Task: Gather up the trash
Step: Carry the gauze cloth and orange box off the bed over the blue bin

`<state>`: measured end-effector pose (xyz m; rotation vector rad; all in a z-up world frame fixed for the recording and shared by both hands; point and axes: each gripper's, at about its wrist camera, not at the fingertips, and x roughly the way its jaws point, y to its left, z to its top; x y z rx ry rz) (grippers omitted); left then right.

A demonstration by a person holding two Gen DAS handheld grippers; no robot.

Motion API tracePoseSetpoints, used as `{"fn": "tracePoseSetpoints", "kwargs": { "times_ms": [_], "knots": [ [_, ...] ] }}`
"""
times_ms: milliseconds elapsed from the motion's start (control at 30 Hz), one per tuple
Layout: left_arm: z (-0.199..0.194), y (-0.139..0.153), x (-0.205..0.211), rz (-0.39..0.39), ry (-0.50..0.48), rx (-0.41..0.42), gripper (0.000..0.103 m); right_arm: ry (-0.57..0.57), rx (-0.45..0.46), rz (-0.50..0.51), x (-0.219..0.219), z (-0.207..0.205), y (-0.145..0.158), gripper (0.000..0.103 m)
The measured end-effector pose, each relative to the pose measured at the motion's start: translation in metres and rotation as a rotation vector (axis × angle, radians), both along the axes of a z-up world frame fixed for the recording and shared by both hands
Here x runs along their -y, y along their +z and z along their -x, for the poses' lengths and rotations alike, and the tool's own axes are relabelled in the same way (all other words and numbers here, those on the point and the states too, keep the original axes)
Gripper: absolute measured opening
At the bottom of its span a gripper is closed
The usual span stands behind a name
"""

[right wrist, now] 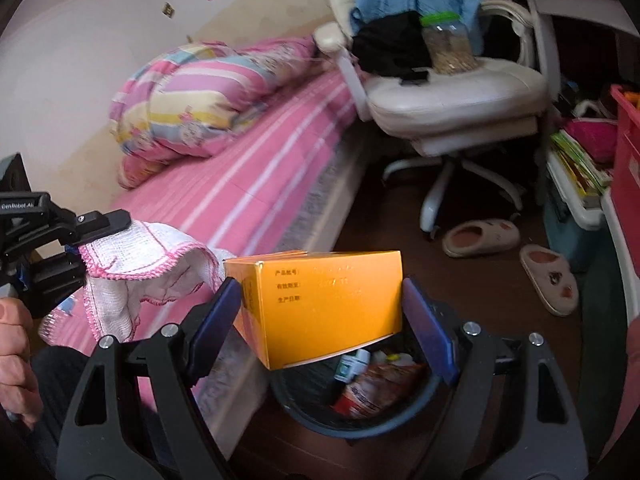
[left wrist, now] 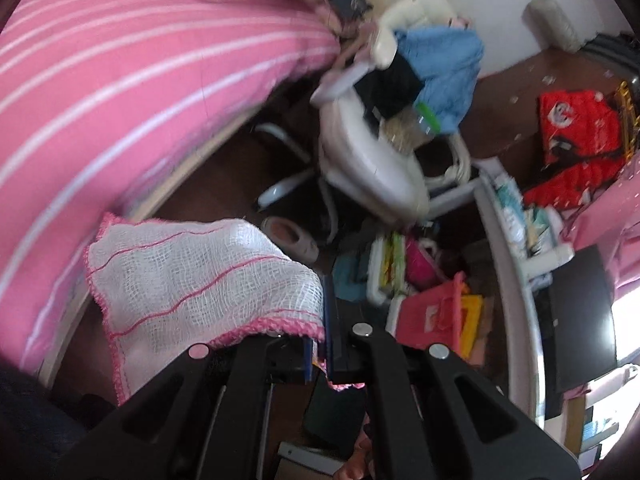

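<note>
Two claws are full: your right claw [right wrist: 322,300] grips the orange box [right wrist: 320,304] above the trash bin [right wrist: 360,420]; your left claw [left wrist: 320,344] pinches the white cloth [left wrist: 192,280].

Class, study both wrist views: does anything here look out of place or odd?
Yes. A jar with a green lid and dark clothes sit on the office chair, where nobody could sit. Two slippers lie apart on the floor at different angles.
</note>
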<state>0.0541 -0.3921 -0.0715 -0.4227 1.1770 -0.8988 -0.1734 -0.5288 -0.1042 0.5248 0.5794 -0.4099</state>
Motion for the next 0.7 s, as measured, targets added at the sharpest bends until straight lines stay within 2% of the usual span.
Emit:
{"fn": "tracePoseSetpoints", "kwargs": {
  "times_ms": [200, 433, 700],
  "knots": [
    [0.002, -0.037, 0.032, -0.013, -0.039, -0.082, 0.004, -0.013, -0.072, 0.017, 0.005, -0.003, -0.029, 0.081],
    [-0.007, -0.087, 0.070, -0.075, -0.153, -0.144, 0.004, -0.021, -0.156, 0.025, 0.006, -0.010, -0.057, 0.081],
    [-0.002, -0.114, 0.106, -0.129, -0.324, -0.150, 0.004, -0.049, -0.221, 0.009, 0.010, -0.019, -0.080, 0.081]
  ]
}}
